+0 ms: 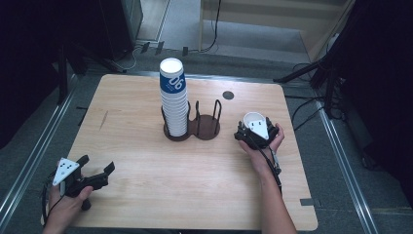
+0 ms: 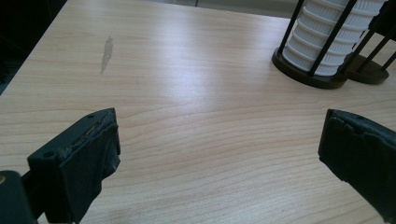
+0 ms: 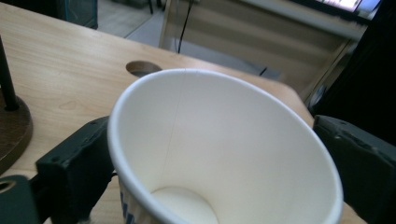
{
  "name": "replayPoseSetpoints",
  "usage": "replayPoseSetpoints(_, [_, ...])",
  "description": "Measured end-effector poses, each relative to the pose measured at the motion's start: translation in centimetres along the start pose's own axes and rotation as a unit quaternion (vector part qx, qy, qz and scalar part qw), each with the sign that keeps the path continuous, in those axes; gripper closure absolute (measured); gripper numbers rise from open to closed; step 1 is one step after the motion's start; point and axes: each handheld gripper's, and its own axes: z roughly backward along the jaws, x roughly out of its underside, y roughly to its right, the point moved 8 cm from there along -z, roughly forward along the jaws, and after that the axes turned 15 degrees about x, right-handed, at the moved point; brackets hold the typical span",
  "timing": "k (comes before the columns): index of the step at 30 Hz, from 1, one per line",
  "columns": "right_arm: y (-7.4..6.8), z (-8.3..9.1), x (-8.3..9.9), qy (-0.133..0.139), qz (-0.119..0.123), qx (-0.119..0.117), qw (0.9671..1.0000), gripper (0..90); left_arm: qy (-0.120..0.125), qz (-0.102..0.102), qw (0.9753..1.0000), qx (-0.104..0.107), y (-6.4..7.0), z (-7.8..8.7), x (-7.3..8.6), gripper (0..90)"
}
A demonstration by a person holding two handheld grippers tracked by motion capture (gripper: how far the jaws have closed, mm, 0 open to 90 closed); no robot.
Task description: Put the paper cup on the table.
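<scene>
A tall stack of white paper cups (image 1: 173, 97), blue print on the top one, stands in the left ring of a dark two-ring holder (image 1: 207, 127) at mid table. Right of the holder, my right gripper (image 1: 255, 131) is shut on a single white paper cup (image 1: 253, 118). In the right gripper view that cup (image 3: 224, 140) sits mouth-up and empty between the jaws. My left gripper (image 1: 97, 163) rests open near the table's front left corner. Its jaws (image 2: 219, 154) stand wide apart over bare wood, with the stack (image 2: 327, 37) far ahead.
The wooden table (image 1: 146, 185) has a round cable hole (image 1: 228, 95) behind the holder and a small mark (image 1: 103, 119) at the left. The holder's right ring is empty. Dark stands and cables lie on the floor around the table.
</scene>
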Motion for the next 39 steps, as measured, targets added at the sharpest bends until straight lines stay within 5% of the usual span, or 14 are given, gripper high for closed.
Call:
replayPoseSetpoints(3, [0.4, 0.3, -0.2, -0.027, -0.017, -0.006, 0.9995, 0.0, 0.0, 0.002, 1.0, -0.002, -0.1, 0.0, 0.0, 0.0])
replayPoseSetpoints(10, [1.5, 1.3, -1.2, -0.041, -0.055, -0.019, 0.9975, 0.0, 0.0, 0.005, 1.0, -0.004, -0.1, 0.0, 0.0, 0.0])
replayPoseSetpoints(20, [2.8, 2.9, -1.7, -0.031, -0.069, -0.028, 0.9968, 0.0, 0.0, 0.01, 0.9999, -0.006, -0.2, 0.0, 0.0, 0.0])
replayPoseSetpoints(26, [3.8, 4.3, -1.7, -0.043, -0.103, -0.041, 0.993, 0.0, 0.0, 0.011, 0.9999, -0.008, -0.3, 0.0, 0.0, 0.0])
replayPoseSetpoints(39, [5.5, 6.2, -1.0, -0.043, -0.115, -0.042, 0.9916, 0.0, 0.0, 0.012, 0.9999, -0.009, -0.3, 0.0, 0.0, 0.0])
